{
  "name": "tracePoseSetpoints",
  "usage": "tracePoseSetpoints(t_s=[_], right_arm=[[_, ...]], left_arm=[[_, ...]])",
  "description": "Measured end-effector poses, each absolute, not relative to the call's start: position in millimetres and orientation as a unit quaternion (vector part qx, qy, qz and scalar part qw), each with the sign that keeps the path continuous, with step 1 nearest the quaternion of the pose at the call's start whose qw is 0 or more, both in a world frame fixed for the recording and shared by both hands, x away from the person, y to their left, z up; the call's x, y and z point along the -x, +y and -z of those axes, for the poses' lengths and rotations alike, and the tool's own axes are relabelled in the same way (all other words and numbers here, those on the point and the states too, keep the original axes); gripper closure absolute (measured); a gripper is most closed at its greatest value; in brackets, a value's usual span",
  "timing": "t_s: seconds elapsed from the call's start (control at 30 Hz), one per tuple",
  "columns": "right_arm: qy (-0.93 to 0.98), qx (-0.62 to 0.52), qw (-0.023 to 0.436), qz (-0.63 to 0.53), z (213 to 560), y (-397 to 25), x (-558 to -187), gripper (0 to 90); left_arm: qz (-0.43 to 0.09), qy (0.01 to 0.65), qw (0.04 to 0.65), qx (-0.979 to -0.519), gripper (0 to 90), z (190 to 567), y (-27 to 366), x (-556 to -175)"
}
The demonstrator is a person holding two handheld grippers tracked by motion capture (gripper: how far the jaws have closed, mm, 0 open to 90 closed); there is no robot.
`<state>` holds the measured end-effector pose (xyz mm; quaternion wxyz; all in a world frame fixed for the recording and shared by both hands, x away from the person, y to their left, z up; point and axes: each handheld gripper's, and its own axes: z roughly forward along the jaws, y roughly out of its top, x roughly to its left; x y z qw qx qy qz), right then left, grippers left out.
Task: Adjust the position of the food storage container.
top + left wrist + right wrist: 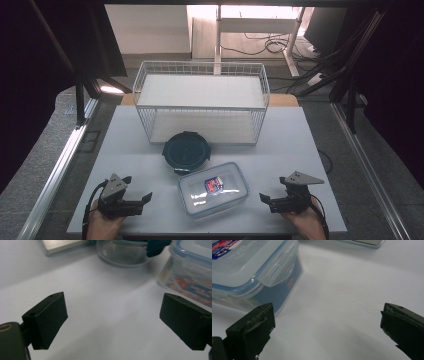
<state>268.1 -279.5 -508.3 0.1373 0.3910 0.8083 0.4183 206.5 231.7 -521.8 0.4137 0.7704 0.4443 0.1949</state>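
White table (125, 150): bears a white wire rack (201, 102) at the far side; a round glass container with a dark lid (185, 151) just before it; a rectangular clear plastic container (214, 189), lid clipped on, nearer the front edge, just beside the round one

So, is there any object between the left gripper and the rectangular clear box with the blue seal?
No, nothing visible. The left gripper is open and faces the rectangular box across bare white table. The round dark-lidded container stands farther back, off that line.
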Motion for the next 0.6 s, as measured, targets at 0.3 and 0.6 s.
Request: tracePoseSetpoints(t_s=[0.3, 0.6], right_arm=[[0.818, -0.392, 0.129, -0.402, 508.9, -274.5, -267.8, 0.8], [0.814, -0.394, 0.121, -0.409, 506.8, -276.0, -268.5, 9.3]], left_arm=[[-0.177, 0.446, 0.423, -0.768, 6.6, 522.1, 230.1, -206.9], [-0.164, 0.454, 0.418, -0.769, 5.8, 525.4, 229.7, -208.4]])
